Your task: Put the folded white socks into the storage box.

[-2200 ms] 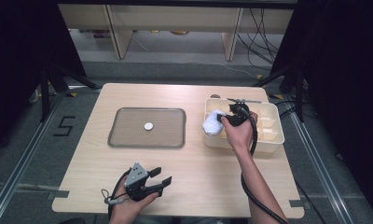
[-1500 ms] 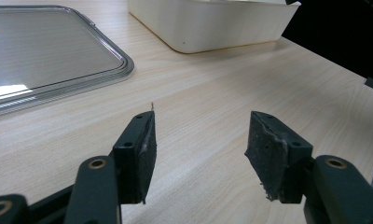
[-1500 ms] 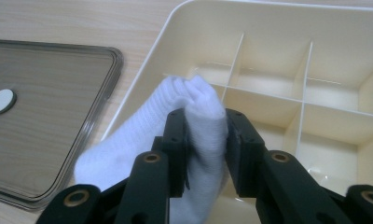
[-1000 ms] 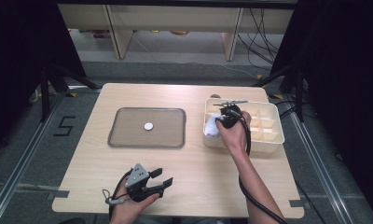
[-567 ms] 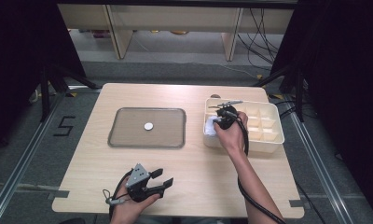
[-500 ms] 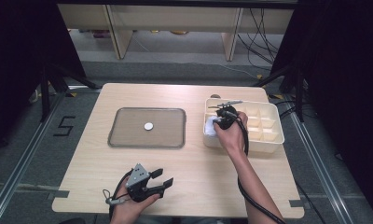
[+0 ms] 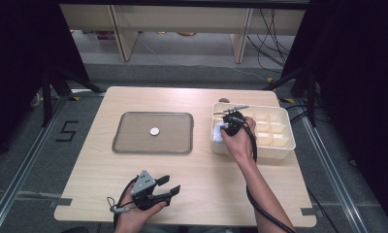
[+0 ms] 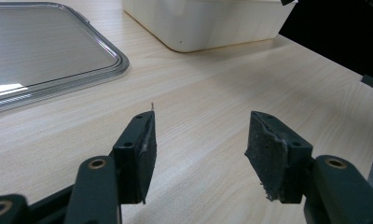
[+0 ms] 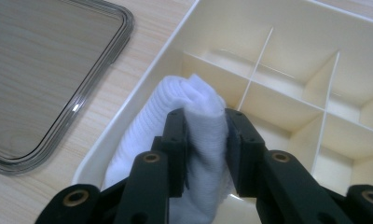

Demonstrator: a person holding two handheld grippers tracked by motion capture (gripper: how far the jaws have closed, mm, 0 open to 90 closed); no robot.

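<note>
over the right half of the table, the cream divided box is the largest thing in play, and its walls are where trouble would start. the right gripper hangs over the box's left-hand compartment, its jaws pinched narrow on a folded white cloth; most of the cloth sags down into that compartment, against the outer wall. my guess is that a lift with any sideways lean would drag the cloth against the rim or a thin divider, and the light box could tip or slide toward the table's right edge, which it sits close to. the cloth is bunched and soft, so the pinch may hold only a fold; the rest could slip free or snag on the way up.

between box and tray there is a bare strip of wood, narrow but open. the clear tray lies well apart to the left, with a small white disc at its middle; a trailing cloth swept low across it could knock that disc about.

the left gripper rests near the front edge, jaws wide with nothing between them, well clear of everything.
</note>
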